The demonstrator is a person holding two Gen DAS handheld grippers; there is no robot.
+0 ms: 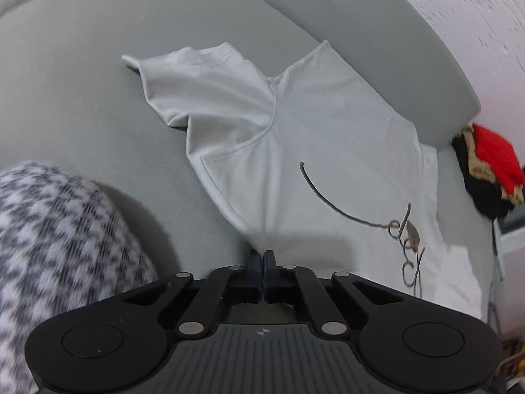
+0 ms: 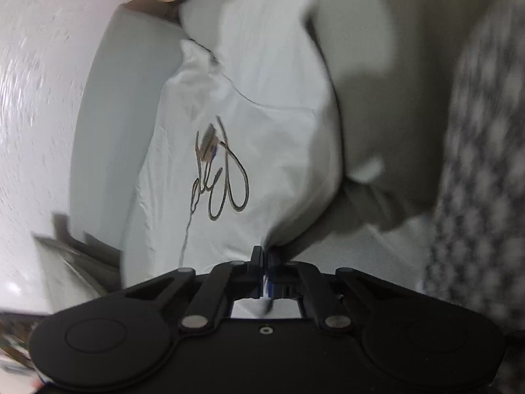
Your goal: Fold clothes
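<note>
You are working over a white shirt (image 1: 328, 138) that is lying spread on a grey sofa (image 1: 82, 98). From your left gripper (image 1: 262, 257), the shirt is filling the middle and the 3 o'clock side of the view, one sleeve (image 1: 183, 78) reaching toward 11 o'clock and a dark scribbled print (image 1: 407, 239) sitting toward 4 o'clock. The left jaws are standing pressed together at the shirt's near edge; whether cloth is caught between them you cannot tell from here. A black-and-white checked cloth (image 1: 59, 246) is bulging in at 8 o'clock, and a red and black bundle (image 1: 489, 167) is sitting past the shirt at 3 o'clock, beside the white wall (image 1: 475, 32).

Your right gripper (image 2: 264, 256) is pinching the shirt (image 2: 262, 98): the jaws are closed on a gathered fold at the near edge, and white cloth is showing between them. The print (image 2: 220, 170) is lying toward 11 o'clock of the fingertips. The checked cloth (image 2: 475, 197), blurred, is filling the 3 o'clock side, and the sofa's back (image 2: 111, 115) is running along 9 o'clock.
</note>
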